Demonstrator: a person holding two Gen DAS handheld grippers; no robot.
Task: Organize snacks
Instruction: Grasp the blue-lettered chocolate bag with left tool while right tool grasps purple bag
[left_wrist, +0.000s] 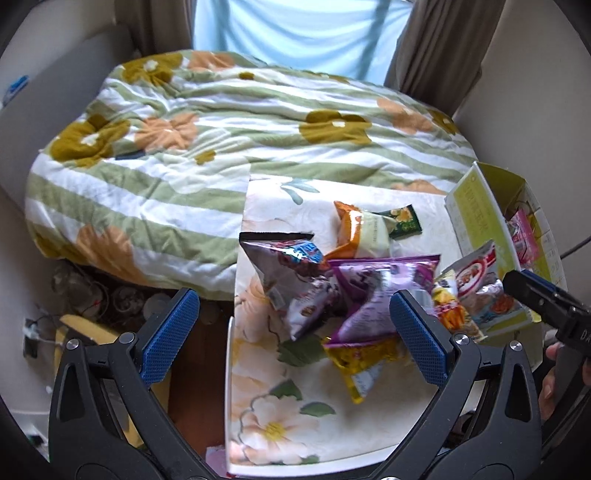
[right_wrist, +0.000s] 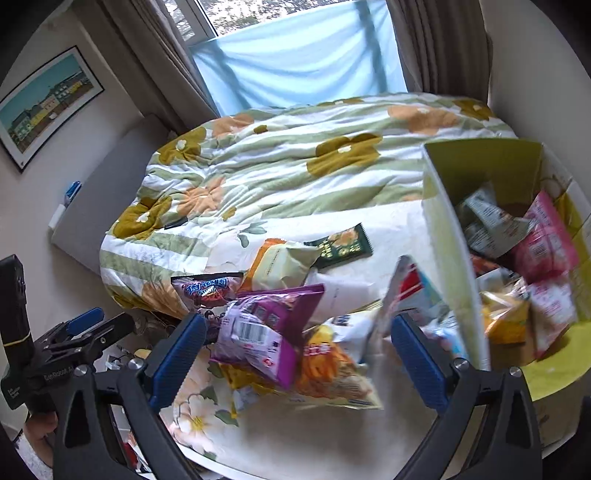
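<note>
Left hand-held gripper (left_wrist: 295, 332) spread apart, empty, above the snack pile. Right hand-held gripper (right_wrist: 299, 354) also spread apart, nothing clamped. Purple snack bag (right_wrist: 258, 328) atop the pile on the floral worktop (left_wrist: 266, 424), touching a dark purple bag (left_wrist: 288, 266) and an orange chip bag (right_wrist: 332, 365). Orange-and-cream packet (left_wrist: 364, 230) and dark green packet (right_wrist: 341, 245) farther back, touching. Yellow-green cardboard box (right_wrist: 454, 258) at right, holding pink packets (right_wrist: 546, 240). Floral quilt (left_wrist: 184, 147) behind.
</note>
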